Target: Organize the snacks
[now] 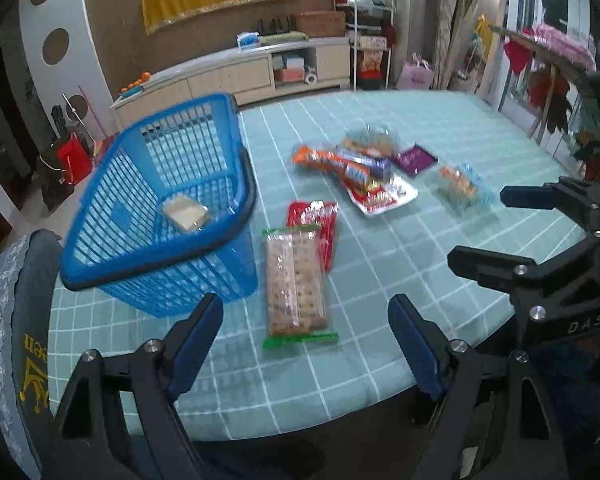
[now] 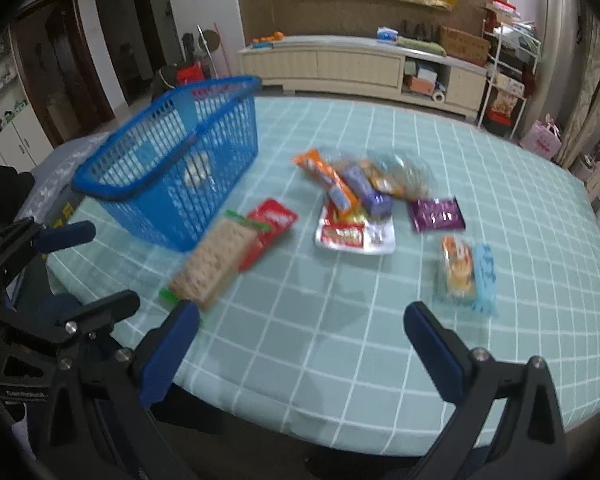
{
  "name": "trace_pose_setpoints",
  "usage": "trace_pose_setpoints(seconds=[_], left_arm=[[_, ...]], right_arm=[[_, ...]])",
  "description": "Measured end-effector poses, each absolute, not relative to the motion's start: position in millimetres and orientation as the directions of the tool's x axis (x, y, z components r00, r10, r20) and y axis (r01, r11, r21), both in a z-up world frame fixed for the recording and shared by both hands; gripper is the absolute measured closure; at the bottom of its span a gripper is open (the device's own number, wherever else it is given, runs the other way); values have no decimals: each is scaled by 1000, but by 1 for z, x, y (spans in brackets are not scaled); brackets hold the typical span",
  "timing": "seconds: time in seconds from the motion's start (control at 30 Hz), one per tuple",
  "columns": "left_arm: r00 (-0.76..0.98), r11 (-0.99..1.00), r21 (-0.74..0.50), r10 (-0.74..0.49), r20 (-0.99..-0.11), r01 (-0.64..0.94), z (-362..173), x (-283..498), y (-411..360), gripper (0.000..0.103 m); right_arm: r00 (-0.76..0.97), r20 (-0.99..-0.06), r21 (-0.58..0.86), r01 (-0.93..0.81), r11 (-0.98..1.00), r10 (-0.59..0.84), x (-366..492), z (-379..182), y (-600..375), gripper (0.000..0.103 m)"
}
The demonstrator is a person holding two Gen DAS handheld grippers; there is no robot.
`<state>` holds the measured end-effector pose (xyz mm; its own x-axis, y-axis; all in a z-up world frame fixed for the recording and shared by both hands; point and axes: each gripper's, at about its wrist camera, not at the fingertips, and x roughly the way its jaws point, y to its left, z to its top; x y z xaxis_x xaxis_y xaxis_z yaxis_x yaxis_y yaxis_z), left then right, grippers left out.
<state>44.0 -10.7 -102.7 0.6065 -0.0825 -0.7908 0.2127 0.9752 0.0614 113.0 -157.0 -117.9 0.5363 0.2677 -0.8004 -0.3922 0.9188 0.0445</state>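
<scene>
Your left claw [image 1: 306, 344] hangs with its jaws spread wide and nothing between them, above the near edge of the checked surface [image 1: 420, 248]. Just ahead of it lies the cracker pack [image 1: 296, 284], flat beside the blue basket [image 1: 160, 208], its long axis running away from you. Your right claw [image 2: 302, 336] is likewise spread apart and empty, with the blue-and-orange packet [image 2: 466, 274] just beyond its right finger.

A blue slatted basket [image 1: 156, 208] with a black rim sits at nine o'clock on a teal tablecloth [image 1: 380, 280] gridded in white. At its four o'clock, a tan cracker pack [image 1: 296, 284] has green ends beside a red packet [image 1: 320, 228]. An orange bar [image 2: 326, 182] and a purple packet [image 2: 436, 214] lie nearer twelve.
</scene>
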Motion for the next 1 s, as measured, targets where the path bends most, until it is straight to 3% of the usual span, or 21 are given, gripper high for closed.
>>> trace_pose_setpoints(seconds=[0.67,1.0], left_arm=[[508,978,72,-39,-861,197,-177,84,-15,20],[463,990,-21,-85,-882,140,-195,108,-2,20]], right_arm=[[441,-871,49,-363,931,218,133,-179,-166,0],[432,-872,68,-361,930,231,146,-184,-172,0]])
